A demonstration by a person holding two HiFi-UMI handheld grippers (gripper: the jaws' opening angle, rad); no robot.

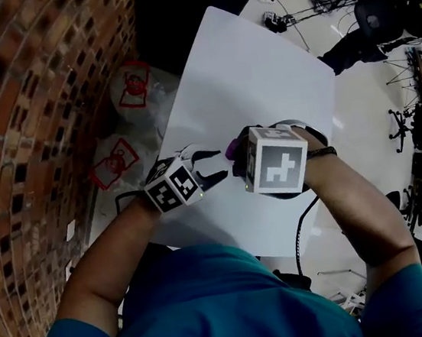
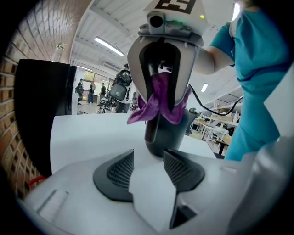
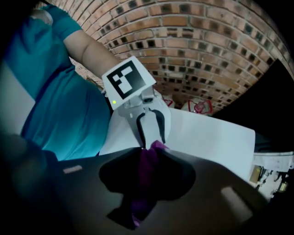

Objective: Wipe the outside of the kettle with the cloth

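The dark kettle (image 2: 167, 135) stands on the white table (image 1: 253, 81). My right gripper (image 2: 163, 108) points steeply down over it, shut on the purple cloth (image 2: 156, 103), which hangs against the kettle's top and upper side. In the right gripper view the cloth (image 3: 147, 167) is pinched between the dark jaws of the right gripper (image 3: 148, 158). The head view shows a bit of cloth (image 1: 232, 150) beside the right marker cube (image 1: 275, 161), which hides most of the kettle. My left gripper (image 2: 148, 156) faces the kettle from close by, open and with nothing between its pads; its prongs show as the left gripper (image 1: 222, 165).
A brick wall (image 1: 26, 111) runs along the left. Two clear bags with red print (image 1: 134, 85) lie between the wall and the table. A black panel (image 2: 36, 114) stands at the table's far side. A black cable (image 1: 304, 229) hangs off the near edge. Office chairs and stands fill the floor at right.
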